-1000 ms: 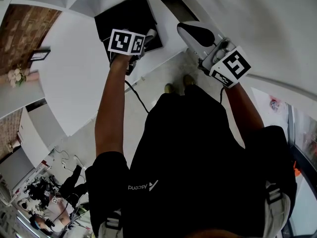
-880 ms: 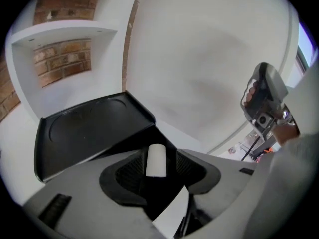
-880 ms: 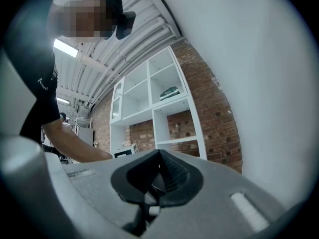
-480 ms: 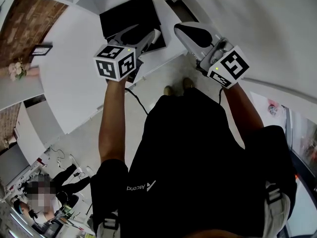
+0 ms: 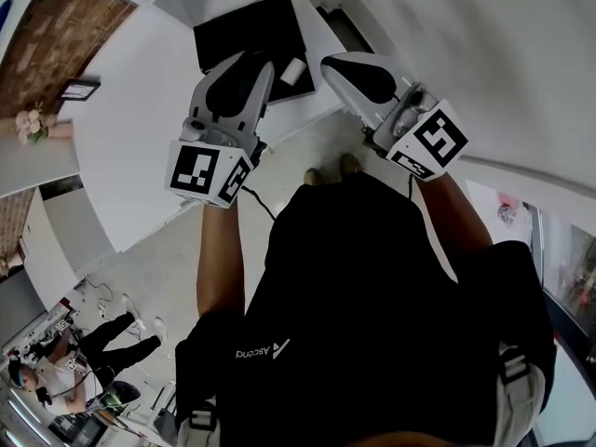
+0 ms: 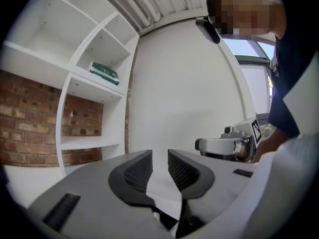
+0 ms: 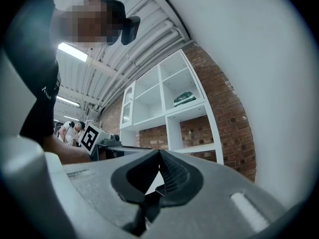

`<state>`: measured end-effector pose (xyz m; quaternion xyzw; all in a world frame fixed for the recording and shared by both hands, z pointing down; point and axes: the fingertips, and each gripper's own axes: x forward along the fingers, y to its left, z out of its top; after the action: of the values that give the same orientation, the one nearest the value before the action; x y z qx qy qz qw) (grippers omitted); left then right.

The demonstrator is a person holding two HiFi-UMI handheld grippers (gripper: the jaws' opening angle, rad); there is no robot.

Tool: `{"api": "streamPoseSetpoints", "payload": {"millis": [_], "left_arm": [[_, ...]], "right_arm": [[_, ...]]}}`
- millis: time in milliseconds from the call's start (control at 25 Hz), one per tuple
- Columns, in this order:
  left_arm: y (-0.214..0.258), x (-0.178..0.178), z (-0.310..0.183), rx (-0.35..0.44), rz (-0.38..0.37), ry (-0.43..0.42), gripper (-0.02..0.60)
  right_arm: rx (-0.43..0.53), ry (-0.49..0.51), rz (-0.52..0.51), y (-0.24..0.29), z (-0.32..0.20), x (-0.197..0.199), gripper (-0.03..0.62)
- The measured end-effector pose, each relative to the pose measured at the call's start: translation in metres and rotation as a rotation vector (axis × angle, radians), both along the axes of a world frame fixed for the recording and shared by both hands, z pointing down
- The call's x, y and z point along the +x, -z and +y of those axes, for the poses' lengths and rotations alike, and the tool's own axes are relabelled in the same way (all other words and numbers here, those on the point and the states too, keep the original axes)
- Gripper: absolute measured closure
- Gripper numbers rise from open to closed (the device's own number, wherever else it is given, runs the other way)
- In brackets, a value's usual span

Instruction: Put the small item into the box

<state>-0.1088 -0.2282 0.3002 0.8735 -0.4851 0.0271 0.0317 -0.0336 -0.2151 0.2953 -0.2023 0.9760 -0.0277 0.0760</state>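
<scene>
A flat black box (image 5: 244,28) lies on the white table (image 5: 130,147) in the head view. A small white item (image 5: 293,70) rests at its near right corner. My left gripper (image 5: 250,63) hangs above the box's near edge, clear of the item. Its jaws are closing, with a gap still between the pads (image 6: 141,172) and nothing in it. My right gripper (image 5: 337,63) hovers just right of the item, beyond the table's edge. Its jaw tips meet, and it holds nothing. Each gripper view faces the room, not the table, and the right gripper (image 6: 229,144) shows in the left one.
A black cable (image 5: 257,181) trails off the table's edge to the floor. White wall shelves (image 6: 94,59) with a green packet (image 6: 104,73) stand against a brick wall. A picture frame (image 5: 79,89) and flowers (image 5: 33,123) sit far left. People (image 5: 56,380) stand at lower left.
My left gripper has drawn back from over the box toward me and turned, and its jaws have narrowed. The white item now lies bare on the box. The right gripper barely moved.
</scene>
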Motion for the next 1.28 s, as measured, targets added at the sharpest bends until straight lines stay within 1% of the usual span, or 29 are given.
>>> {"api": "streamPoseSetpoints", "payload": {"millis": [160, 320, 520, 680, 880, 1280], "left_arm": [[0.021, 0.001, 0.019, 0.086, 0.002, 0.024, 0.541], [0.028, 0.001, 0.032, 0.132, 0.016, 0.033, 0.583], [0.028, -0.001, 0.04, 0.138, 0.042, 0.037, 0.583], [0.03, 0.003, 0.045, 0.154, 0.059, 0.021, 0.583], [0.035, 0.009, 0.049, 0.181, 0.05, 0.006, 0.583], [0.034, 0.012, 0.048, 0.173, 0.053, -0.014, 0.583]], "right_arm": [[0.02, 0.005, -0.015, 0.013, 0.012, -0.002, 0.592], [0.034, 0.011, -0.017, 0.018, 0.022, -0.004, 0.592], [0.047, 0.003, -0.015, 0.022, 0.029, -0.007, 0.592], [0.059, 0.0, -0.012, 0.022, 0.03, -0.008, 0.594], [0.071, -0.003, -0.007, 0.021, 0.033, -0.008, 0.594], [0.081, -0.015, 0.001, 0.021, 0.033, -0.007, 0.594]]}}
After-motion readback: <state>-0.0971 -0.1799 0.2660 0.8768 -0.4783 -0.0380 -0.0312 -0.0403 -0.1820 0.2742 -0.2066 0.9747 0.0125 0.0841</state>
